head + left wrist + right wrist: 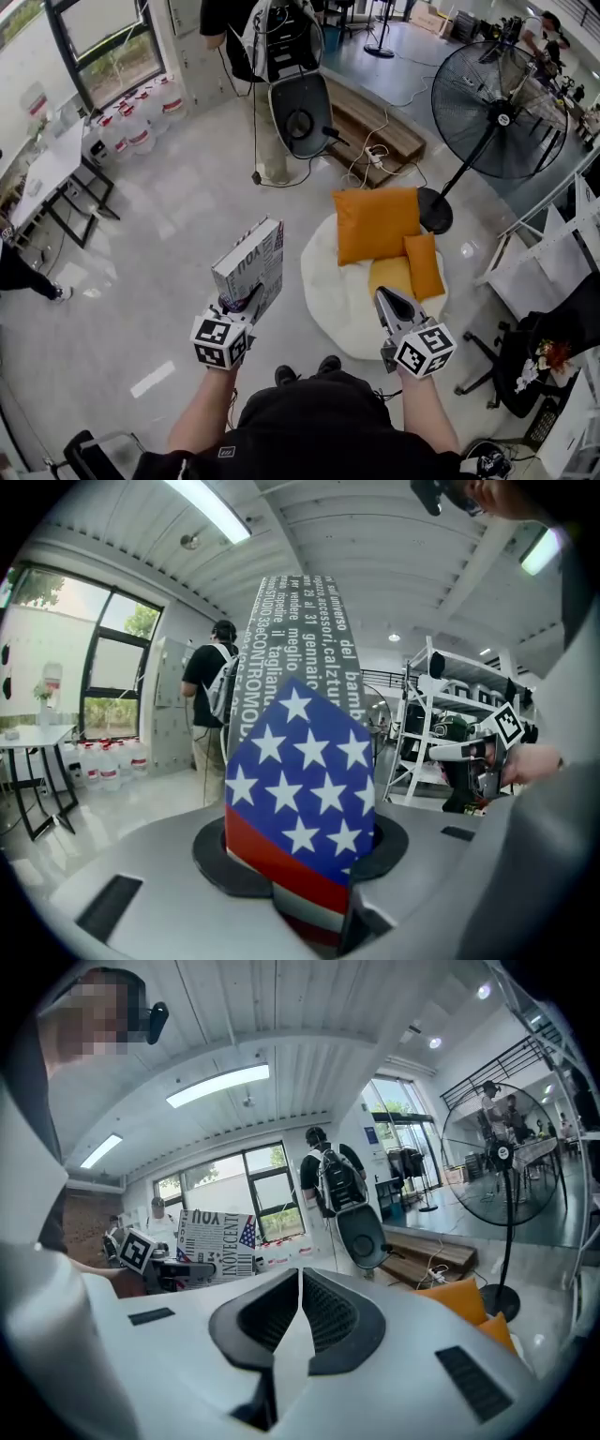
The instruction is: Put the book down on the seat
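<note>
The left gripper (242, 305) has its jaws part-way apart and clamped on the lower end of the book (251, 265). The left gripper view shows the star-and-stripe corner seated between the pads. The right gripper (300, 1283) has its jaws brought fully together with nothing between them. The book is in the air, standing up from the jaws and tilted, over bare floor (178, 234) to the left of the seat (328, 295) and not yet above it. Risk 1: the grip takes 1 end only, so the long free part may act as a lever and pivot or slip in the pads during the swing to the right. Risk 2: an early release would probably drop the book onto the hard floor instead of the seat. Risk 3: the seat appears soft and rounded, and 3 cushions cover much of its far side, so a book set near the edge or on a cushion slope may slide off or tip. The book is a thick, rigid, box-shaped volume with a smooth printed cover that carries large lettering. The seat is a round, white, padded form with a matt surface. The large cushion (377, 223) and small cushion (424, 265) are orange fabric, plump and rectangular, and the third cushion (390, 277) is yellower. The floor is pale, smooth and slightly reflective. The pads of the right gripper are dark and finely ribbed.
</note>
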{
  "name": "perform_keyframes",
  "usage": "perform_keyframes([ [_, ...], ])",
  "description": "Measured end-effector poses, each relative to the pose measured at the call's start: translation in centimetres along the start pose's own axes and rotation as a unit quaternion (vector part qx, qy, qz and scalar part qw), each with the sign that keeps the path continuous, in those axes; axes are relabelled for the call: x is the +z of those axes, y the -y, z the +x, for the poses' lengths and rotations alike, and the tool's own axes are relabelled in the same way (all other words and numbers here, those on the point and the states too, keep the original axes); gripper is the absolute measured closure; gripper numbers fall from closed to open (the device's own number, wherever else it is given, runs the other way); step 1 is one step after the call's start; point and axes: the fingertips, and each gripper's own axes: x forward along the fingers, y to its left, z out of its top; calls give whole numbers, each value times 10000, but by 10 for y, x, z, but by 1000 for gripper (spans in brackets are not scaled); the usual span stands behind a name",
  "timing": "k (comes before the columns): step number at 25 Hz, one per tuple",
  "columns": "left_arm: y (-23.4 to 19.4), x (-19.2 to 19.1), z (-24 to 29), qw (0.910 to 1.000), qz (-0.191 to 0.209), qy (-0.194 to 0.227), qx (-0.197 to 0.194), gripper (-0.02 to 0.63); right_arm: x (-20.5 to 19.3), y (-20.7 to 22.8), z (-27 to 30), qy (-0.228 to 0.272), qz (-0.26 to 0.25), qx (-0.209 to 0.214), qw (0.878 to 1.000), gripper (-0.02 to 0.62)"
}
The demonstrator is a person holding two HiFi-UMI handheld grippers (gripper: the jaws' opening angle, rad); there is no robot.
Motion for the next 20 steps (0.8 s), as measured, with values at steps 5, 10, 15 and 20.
perform_keyframes([
  [5,24,14,36,9996,52,10,-275,448,2,40,-14,168,74,-352,9992,580],
  [10,42,33,65,9989,261,-70,-374,448,3,69,-19,229,159,-426,9987,580],
  [15,70,43,90,9981,389,-136,-460,448,-3,101,-36,247,300,-506,9980,580],
  [20,94,39,118,9966,425,-300,-634,448,-14,131,-52,256,492,-718,9959,580],
])
